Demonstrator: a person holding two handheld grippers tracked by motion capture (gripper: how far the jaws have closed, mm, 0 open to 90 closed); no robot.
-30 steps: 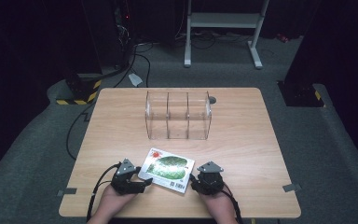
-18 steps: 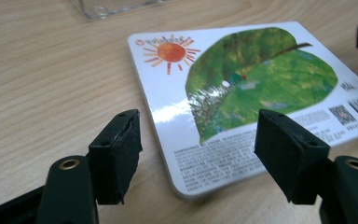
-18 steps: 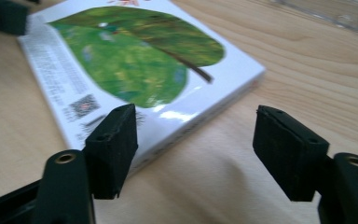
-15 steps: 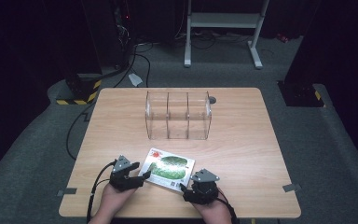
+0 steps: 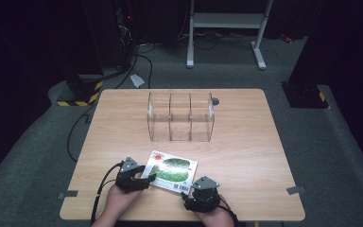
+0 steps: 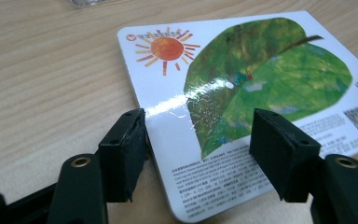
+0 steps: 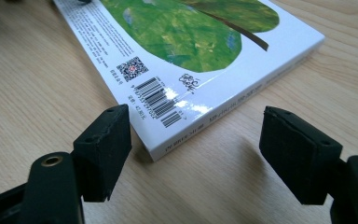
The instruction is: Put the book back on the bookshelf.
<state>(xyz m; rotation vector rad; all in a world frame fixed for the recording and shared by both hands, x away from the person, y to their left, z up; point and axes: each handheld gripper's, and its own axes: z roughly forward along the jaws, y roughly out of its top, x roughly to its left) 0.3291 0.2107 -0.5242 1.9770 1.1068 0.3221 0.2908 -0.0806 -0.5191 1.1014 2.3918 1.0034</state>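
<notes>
A flat white book (image 5: pixel 171 170) with a green leaf and an orange sun on its cover lies near the table's front edge. My left gripper (image 5: pixel 147 178) is at the book's left end. In the left gripper view the book (image 6: pixel 242 79) has its near corner between the jaws of the left gripper (image 6: pixel 198 144), which have just been closing; the left pad (image 6: pixel 123 149) is at the edge and the other hangs over the cover. My right gripper (image 5: pixel 189 191) faces the barcode corner. In the right gripper view, the right gripper (image 7: pixel 193 140) has just been opening and stands wide, the corner of the book (image 7: pixel 182 32) just ahead.
A clear box (image 5: pixel 180 117) with three compartments stands at the middle back of the wooden table (image 5: pixel 246 142). A small dark round thing (image 5: pixel 215 101) lies by its right rear corner. A black cable (image 5: pixel 101 189) trails from the left gripper over the front edge.
The right gripper has drawn back toward the front edge and a little left, now facing the book's barcode corner. The left gripper and the book have stayed in place.
</notes>
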